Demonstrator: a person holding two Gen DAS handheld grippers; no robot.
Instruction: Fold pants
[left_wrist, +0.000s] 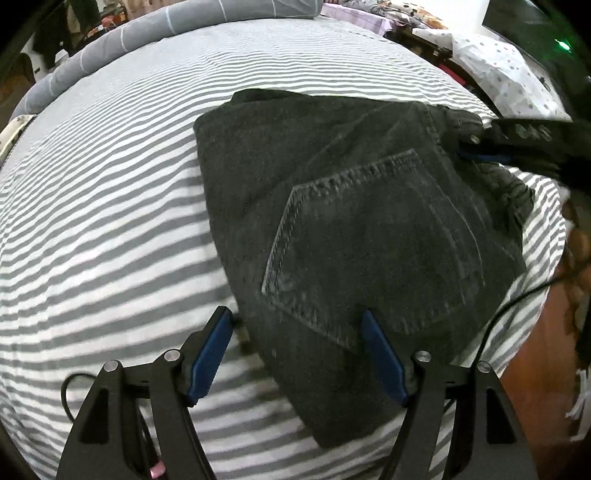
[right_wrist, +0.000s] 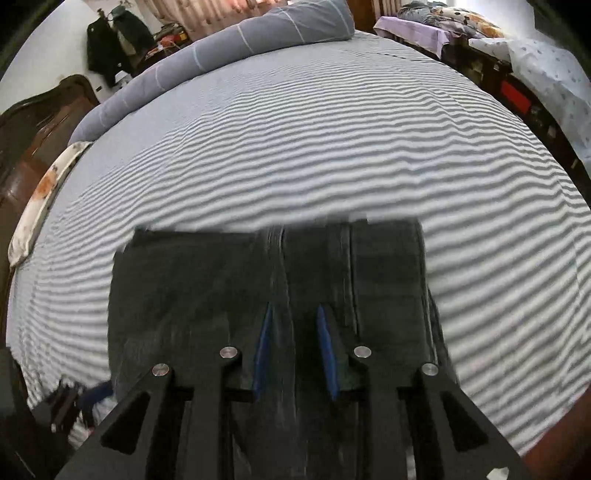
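On one striped bed (left_wrist: 110, 206), one folded pants (left_wrist: 351, 229) — left hand-held gripper (left_wrist: 297, 317) spread, right hand-held gripper (right_wrist: 294, 308) gaping.

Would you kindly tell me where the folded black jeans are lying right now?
The folded black jeans lie on the grey-and-white striped bedsheet, right of centre in the left wrist view, just ahead of the left claw, with the right claw at their far right edge.
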